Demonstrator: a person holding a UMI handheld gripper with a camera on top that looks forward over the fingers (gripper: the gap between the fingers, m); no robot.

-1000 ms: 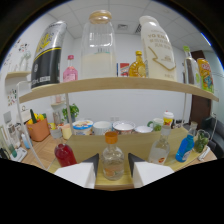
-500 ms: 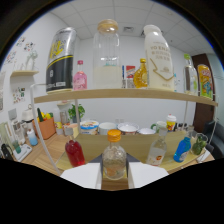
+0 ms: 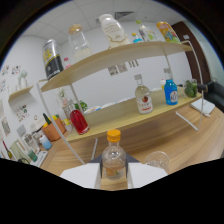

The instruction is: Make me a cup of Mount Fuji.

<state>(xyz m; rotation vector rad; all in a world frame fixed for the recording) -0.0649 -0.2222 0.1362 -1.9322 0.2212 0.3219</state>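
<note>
A small clear bottle (image 3: 114, 159) with an orange cap and pale liquid stands upright between my two white fingers (image 3: 82, 173), which press on both its sides. My gripper (image 3: 114, 169) is shut on it, held above the wooden counter (image 3: 150, 137). Just ahead and to the right of the fingers, a clear glass (image 3: 158, 160) stands on the counter. Beyond it, on the lower wooden shelf (image 3: 120, 114), are a red bottle (image 3: 79, 121), a clear bottle with a red label (image 3: 143, 97) and a blue bottle (image 3: 171, 91).
The upper shelf (image 3: 100, 60) carries a black can (image 3: 51, 59), a glass jar (image 3: 78, 44), a white bottle (image 3: 112, 27) and others. An orange pot (image 3: 52, 131) and small jars stand left of the shelf legs. A dark object (image 3: 212, 97) sits far right.
The view has swung left and tilted, so the shelves now slant and the bottles on the lower shelf lie to the right. The orange-capped bottle has stayed between my fingers throughout.
</note>
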